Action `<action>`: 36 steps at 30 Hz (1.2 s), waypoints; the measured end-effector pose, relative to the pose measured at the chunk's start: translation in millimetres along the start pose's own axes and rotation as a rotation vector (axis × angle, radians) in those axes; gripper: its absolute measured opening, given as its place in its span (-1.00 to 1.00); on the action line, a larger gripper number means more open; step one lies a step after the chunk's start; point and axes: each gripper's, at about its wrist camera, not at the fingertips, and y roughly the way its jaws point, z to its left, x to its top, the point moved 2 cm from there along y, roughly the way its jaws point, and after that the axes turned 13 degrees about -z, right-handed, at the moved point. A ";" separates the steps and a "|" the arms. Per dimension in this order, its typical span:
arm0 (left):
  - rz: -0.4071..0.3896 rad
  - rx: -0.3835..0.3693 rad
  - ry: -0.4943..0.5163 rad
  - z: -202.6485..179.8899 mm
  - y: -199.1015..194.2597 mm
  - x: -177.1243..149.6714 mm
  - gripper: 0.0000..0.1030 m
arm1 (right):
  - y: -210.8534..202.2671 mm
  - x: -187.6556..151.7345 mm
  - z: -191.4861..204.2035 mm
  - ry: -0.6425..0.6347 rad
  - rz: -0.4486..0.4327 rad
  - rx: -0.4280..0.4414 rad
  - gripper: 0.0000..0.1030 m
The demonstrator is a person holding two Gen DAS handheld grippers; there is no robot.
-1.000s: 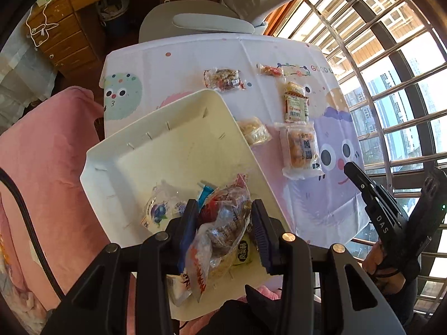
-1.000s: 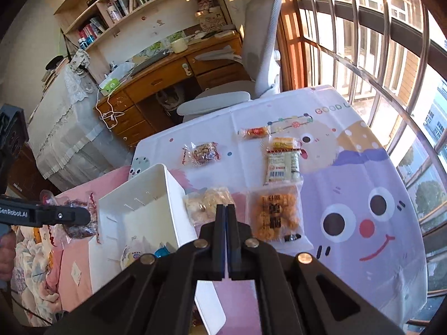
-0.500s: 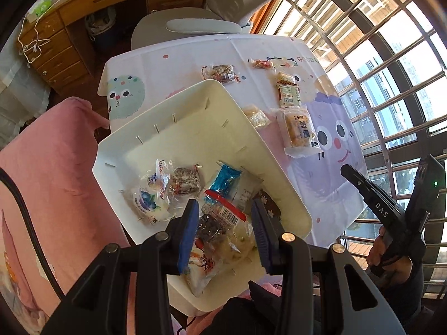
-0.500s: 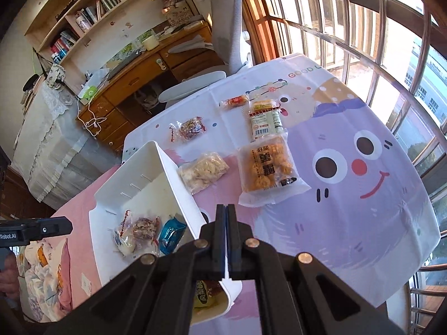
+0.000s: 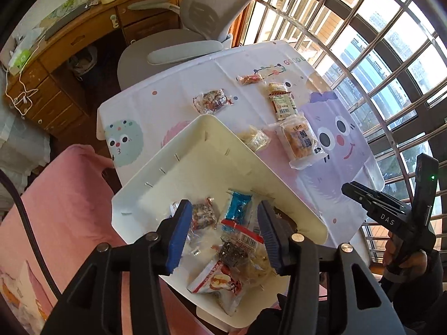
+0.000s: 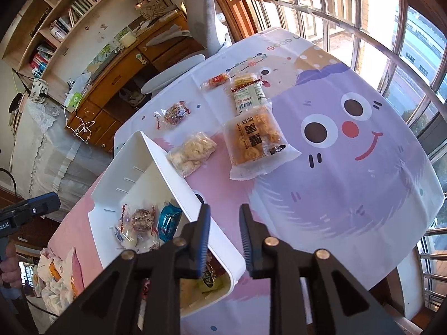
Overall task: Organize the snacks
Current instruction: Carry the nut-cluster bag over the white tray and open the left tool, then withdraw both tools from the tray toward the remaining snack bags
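A white bin [image 5: 195, 153] [image 6: 156, 162] stands at the table's near left. My left gripper [image 5: 225, 234] hangs over it, jaws opening. Below and between its pads a red-and-white snack packet [image 5: 237, 251] lies loose in the bin, beside a blue packet [image 5: 239, 206] and a brown candy packet [image 5: 202, 215]. My right gripper [image 6: 223, 237] hovers over the bin's near right rim with its jaws opening and nothing between them. On the cloth lie a large fried-snack bag [image 6: 257, 139], a clear bag of pale puffs [image 6: 192, 150], a white-labelled bar [image 6: 248, 95], a small red packet [image 6: 216, 79] and a mixed-nut packet [image 6: 173, 114].
A cartoon tablecloth [image 6: 349, 167] covers the table, which ends at barred windows [image 5: 377, 42] on the right. A grey office chair [image 5: 201, 14] and a wooden desk [image 5: 69, 42] stand beyond the far edge. Pink bedding [image 5: 56, 209] lies left of the bin.
The left jaws spread and let go of the red-and-white packet, which now rests in the bin; that gripper rose. The right jaws went from shut to apart and came closer to the bin.
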 end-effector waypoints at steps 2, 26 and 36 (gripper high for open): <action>-0.006 0.003 0.022 0.1 4.6 12.0 -0.01 | 3.9 2.9 -3.6 0.009 0.009 0.002 -0.20; 0.097 0.134 0.082 -14.1 137.0 121.6 0.48 | 99.8 50.4 -27.3 -0.087 0.162 -0.044 0.62; 0.152 0.158 0.103 -15.3 207.0 132.6 0.49 | 132.7 54.0 -18.5 -0.191 0.165 -0.067 0.70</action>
